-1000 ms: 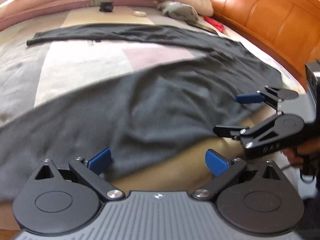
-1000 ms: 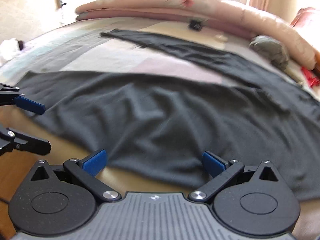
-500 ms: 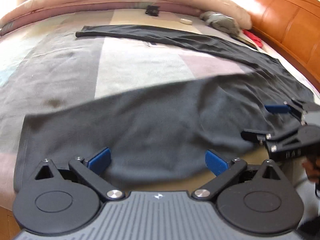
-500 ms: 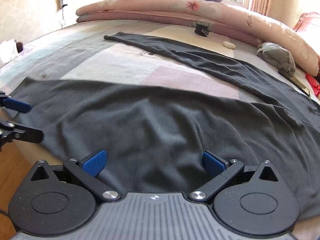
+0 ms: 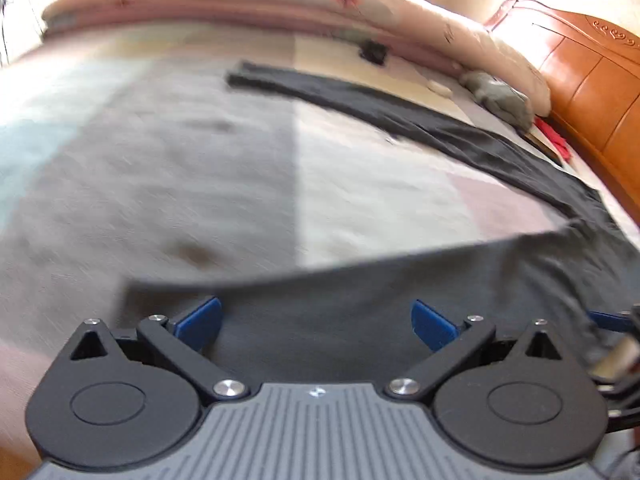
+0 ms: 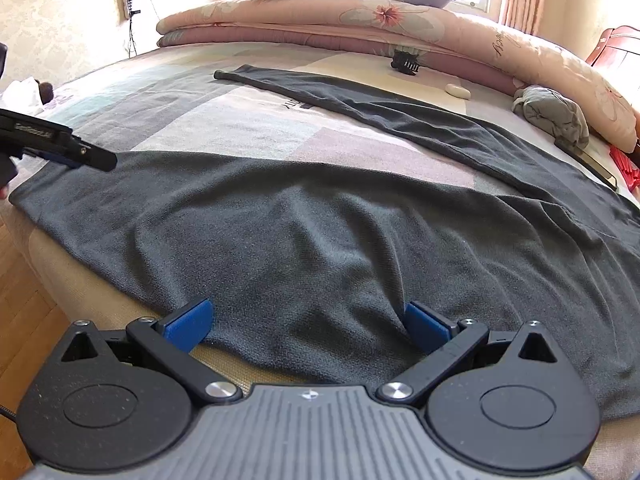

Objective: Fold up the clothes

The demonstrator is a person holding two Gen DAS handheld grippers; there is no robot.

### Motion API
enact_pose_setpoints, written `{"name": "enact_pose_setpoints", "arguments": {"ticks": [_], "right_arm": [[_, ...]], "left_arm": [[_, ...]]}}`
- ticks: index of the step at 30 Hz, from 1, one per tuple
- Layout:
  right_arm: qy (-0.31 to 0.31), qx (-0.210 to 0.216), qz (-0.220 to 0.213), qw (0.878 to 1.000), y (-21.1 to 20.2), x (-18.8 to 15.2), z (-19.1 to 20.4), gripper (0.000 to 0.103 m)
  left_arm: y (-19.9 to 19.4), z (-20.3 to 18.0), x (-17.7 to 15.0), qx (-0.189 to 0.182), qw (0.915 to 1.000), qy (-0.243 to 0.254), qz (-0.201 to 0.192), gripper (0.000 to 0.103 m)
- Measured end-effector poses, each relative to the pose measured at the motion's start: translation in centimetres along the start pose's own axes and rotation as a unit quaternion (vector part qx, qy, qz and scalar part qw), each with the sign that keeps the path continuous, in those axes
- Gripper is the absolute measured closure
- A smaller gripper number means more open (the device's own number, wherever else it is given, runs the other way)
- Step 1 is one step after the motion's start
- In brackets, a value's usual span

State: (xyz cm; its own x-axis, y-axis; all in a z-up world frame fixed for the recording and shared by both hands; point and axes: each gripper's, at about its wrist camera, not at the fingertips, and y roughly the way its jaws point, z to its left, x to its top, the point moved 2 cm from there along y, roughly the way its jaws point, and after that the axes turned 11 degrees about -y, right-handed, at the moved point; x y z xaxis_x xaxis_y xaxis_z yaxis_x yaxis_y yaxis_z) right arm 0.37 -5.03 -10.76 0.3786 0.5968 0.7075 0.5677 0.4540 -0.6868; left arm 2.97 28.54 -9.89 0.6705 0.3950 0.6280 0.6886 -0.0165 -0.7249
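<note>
Left wrist view is motion-blurred, and the right gripper [image 5: 612,322] is cut off at its lower right edge. Bed [image 6: 224,120] w/ patchwork cover, folded quilt [image 6: 360,24] at the top, wood floor [image 6: 24,312] lower left. Dark grey garment [image 6: 320,232] lies spread and wrinkled across mid-frame; left gripper [image 5: 316,322] and the right one both wide open, holding nothing.

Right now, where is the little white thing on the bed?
In the right wrist view, the white thing lies far back on the bed, right of middle, just before the pink quilt, between the black clip and the grey bundle.
</note>
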Motion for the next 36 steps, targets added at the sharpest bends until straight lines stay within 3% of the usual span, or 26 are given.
{"name": "enact_pose_setpoints", "arguments": {"ticks": [4,6,11,13,15,17,19,21,24,30,34,36], "right_arm": [[0.0,0.0,-0.001,1.0,0.0,0.0,0.0,0.0],[0.0,0.0,-0.003,1.0,0.0,0.0,0.1,0.0],[0.0,-0.001,-0.004,1.0,-0.1,-0.1,0.1,0.0],[0.0,-0.001,-0.006,1.0,-0.2,-0.1,0.1,0.0],[-0.003,0.002,-0.006,1.0,-0.3,-0.2,0.0,0.0],[-0.007,0.006,-0.004,1.0,-0.6,-0.2,-0.2,0.0],[-0.005,0.014,0.008,1.0,-1.2,-0.1,-0.7,0.0],[0.003,0.008,-0.006,1.0,-2.3,0.1,-1.9,0.0],[0.019,-0.041,-0.019,0.999,-3.6,0.3,-5.3,0.0],[0.093,-0.119,0.035,0.988,-3.1,-2.7,-13.8,0.0],[0.148,-0.097,0.055,0.983,-3.7,-6.4,-16.4,0.0],[0.146,-0.093,0.06,0.983,-4.6,-6.9,-17.0,0.0]], "left_arm": [[-1.0,1.5,1.3,0.023,0.9993,-0.029,-0.003,0.002],[-2.1,1.0,1.1,0.014,0.9996,-0.025,-0.007,0.002],[-3.5,-0.9,-2.2,-0.062,0.9979,-0.015,0.013,0.002],[-3.0,-0.9,-3.7,-0.051,0.9982,-0.013,0.028,0.002],[-3.3,-0.8,-4.4,-0.034,0.9993,0.002,0.014,0.002],[-3.7,-0.6,-4.3,-0.01,0.9998,-0.003,0.015,0.002],[-4.3,-1.0,-4.0,-0.012,0.9999,-0.001,0.011,0.002],[-5.0,-1.4,-3.7,-0.016,0.9998,0.001,0.007,0.002],[-4.7,-3.5,-3.5,-0.031,0.9994,0.016,0.006,0.002],[-3.4,-9.4,-3.3,-0.079,0.9953,0.056,0.005,0.002],[-2.0,-13.0,-2.8,-0.098,0.9919,0.08,0.015,0.002],[-1.2,-14.6,-2.5,-0.104,0.9905,0.088,0.021,0.002]]}}
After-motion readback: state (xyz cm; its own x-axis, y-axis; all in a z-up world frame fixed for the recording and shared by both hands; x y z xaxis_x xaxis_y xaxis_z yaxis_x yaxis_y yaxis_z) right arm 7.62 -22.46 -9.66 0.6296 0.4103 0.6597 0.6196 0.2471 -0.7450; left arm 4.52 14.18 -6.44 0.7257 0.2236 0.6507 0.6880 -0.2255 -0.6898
